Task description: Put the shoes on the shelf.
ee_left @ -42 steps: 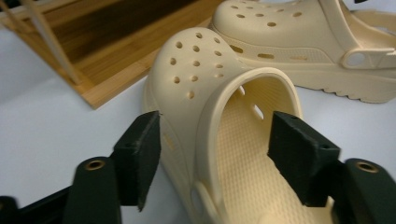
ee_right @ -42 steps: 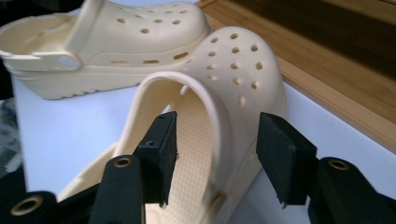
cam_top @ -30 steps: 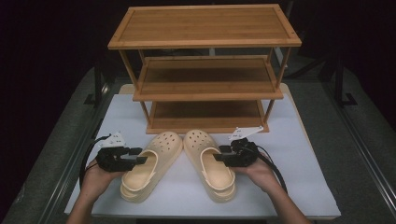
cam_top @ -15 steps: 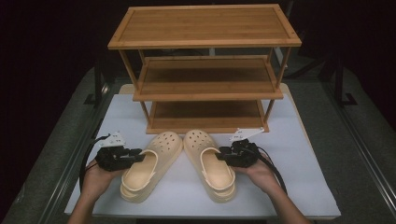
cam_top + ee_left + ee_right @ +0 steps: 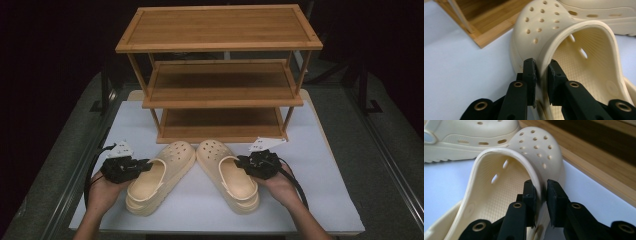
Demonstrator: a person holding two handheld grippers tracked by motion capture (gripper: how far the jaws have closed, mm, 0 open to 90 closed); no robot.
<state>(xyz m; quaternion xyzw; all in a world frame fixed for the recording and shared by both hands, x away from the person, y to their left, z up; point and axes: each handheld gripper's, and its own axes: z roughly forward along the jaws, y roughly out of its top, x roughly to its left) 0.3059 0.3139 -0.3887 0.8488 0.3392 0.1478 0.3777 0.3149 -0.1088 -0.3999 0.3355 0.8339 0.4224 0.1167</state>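
- High view: both cream clogs are lying on the white table [image 5: 320, 200], just before the wooden rack [image 5: 220, 90].
- Your left gripper [image 5: 541, 75] is pinching the left clog [image 5: 157, 177] by its side wall.
- Your right gripper [image 5: 541, 195] is clamping the right clog [image 5: 227, 175] by its rim.

Wooden rack [image 5: 220, 95] close ahead

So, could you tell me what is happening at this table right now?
A person holds a gripper in each hand. The left gripper has its jaws closed on the outer rim of the left clog, and the right gripper likewise grips the right clog. Both clogs sit on the white table, before the wooden shoe rack.
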